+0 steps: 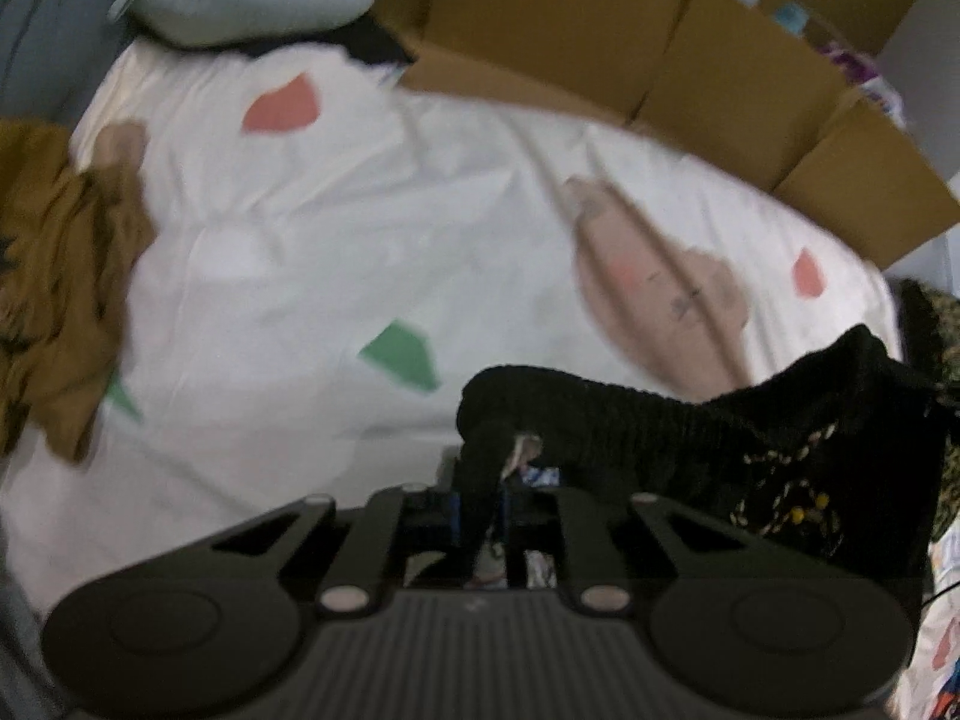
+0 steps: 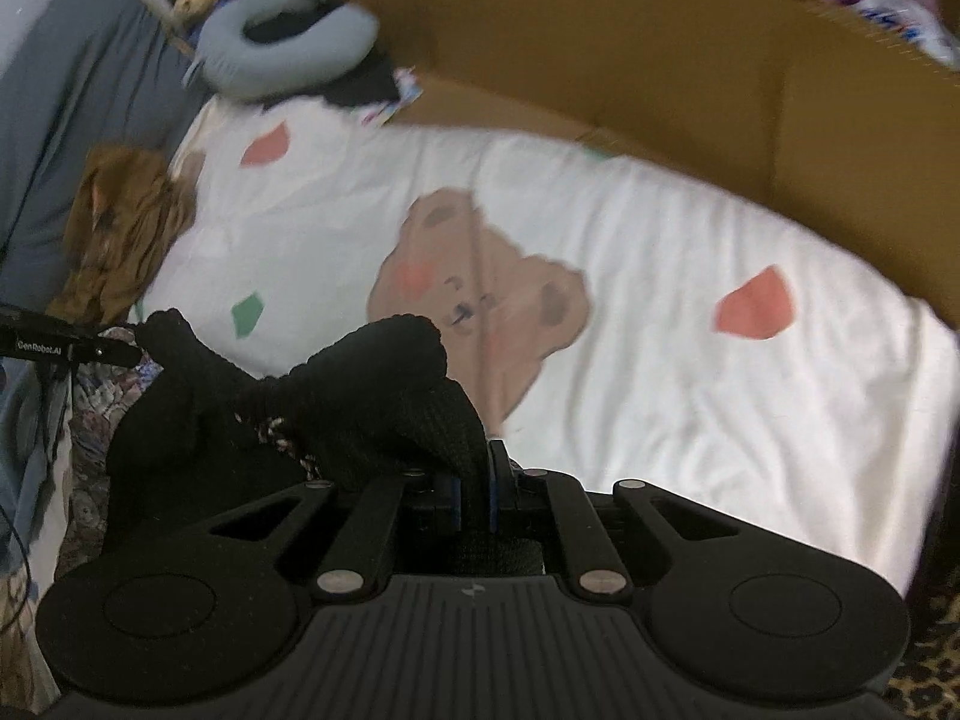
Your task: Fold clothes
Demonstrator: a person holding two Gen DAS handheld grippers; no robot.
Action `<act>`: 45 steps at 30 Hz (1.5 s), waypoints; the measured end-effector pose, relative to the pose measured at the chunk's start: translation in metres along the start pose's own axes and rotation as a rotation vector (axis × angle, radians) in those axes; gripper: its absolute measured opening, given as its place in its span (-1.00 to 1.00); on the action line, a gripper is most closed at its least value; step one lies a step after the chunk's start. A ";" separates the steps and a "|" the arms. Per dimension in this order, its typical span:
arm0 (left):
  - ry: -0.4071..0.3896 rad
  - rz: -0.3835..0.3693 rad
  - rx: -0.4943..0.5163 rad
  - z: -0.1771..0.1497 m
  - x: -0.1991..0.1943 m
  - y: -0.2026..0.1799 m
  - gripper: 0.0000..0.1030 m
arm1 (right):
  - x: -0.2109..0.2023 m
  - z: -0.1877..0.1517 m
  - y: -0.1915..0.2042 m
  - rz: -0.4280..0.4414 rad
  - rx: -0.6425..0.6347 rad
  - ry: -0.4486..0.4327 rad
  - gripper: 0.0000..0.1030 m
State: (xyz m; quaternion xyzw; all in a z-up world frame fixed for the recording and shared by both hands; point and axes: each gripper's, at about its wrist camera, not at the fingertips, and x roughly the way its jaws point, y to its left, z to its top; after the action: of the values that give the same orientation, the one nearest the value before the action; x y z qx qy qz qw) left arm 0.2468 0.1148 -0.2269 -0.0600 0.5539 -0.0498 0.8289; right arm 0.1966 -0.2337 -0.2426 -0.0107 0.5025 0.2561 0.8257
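I hold a black knit garment [image 1: 660, 432] stretched between my two grippers, above a bed covered by a white sheet [image 1: 312, 252] printed with bears and coloured shapes. My left gripper [image 1: 483, 516] is clamped narrowly on one bunched corner of the knit; the cloth runs from its jaws off to the right, toward my other hand. My right gripper [image 2: 474, 495] is likewise pinched tight on another corner, and from there the garment [image 2: 336, 396] trails to the left, toward the left tool's tip, which shows at the edge of that view. So the knit's long axis lies side to side between my hands, sagging in the middle, with neither hand nearer to it than the other. The open sheet lies ahead of and below both grippers; I judge that the place to spread it. A crumpled brown garment [image 2: 126, 228] sits at the sheet's far left, and a cardboard box [image 2: 630, 66] borders the far edge.
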 end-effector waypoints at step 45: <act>0.058 0.071 -0.041 -0.030 0.056 0.015 -0.81 | 0.106 -0.008 -0.064 -0.085 0.011 0.118 -0.59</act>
State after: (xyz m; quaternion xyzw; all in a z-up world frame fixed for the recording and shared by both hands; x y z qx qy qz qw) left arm 0.2409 0.1197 -0.2917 -0.0559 0.5803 -0.0105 0.8124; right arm 0.2560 -0.2482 -0.3503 -0.0428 0.5507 0.2170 0.8048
